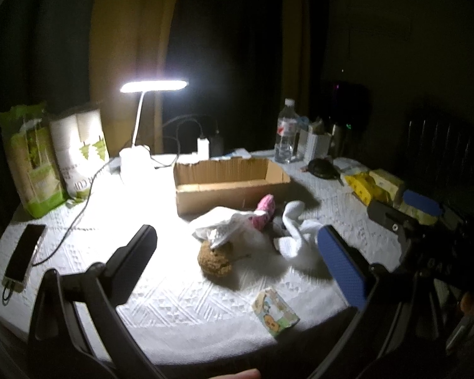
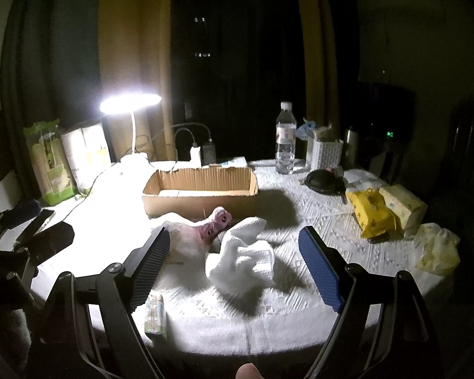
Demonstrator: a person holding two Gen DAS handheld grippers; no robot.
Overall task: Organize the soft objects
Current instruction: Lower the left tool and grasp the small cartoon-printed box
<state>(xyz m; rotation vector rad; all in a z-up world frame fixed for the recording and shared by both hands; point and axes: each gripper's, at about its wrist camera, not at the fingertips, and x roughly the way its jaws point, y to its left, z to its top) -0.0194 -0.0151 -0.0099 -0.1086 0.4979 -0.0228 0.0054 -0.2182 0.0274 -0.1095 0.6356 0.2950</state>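
An open cardboard box (image 1: 230,186) (image 2: 202,191) stands mid-table with nothing visible inside. In front of it lies a heap of soft things: a white mesh cloth (image 1: 219,225), a pink patterned sock (image 1: 264,213) (image 2: 216,222), a white sock or towel (image 1: 297,230) (image 2: 243,259) and a brown round sponge (image 1: 215,257). My left gripper (image 1: 237,254) hovers open over the near table, short of the sponge. My right gripper (image 2: 235,262) is open too, its fingers either side of the white towel but above it. The right gripper (image 1: 404,218) also shows in the left wrist view.
A lit desk lamp (image 1: 153,87) and toilet-roll packs (image 1: 79,151) stand back left, a phone (image 1: 23,257) on a cable left. A water bottle (image 2: 285,139), white basket (image 2: 327,154), yellow packs (image 2: 373,214) and tissues sit right. A small tissue packet (image 1: 275,312) lies near the front edge.
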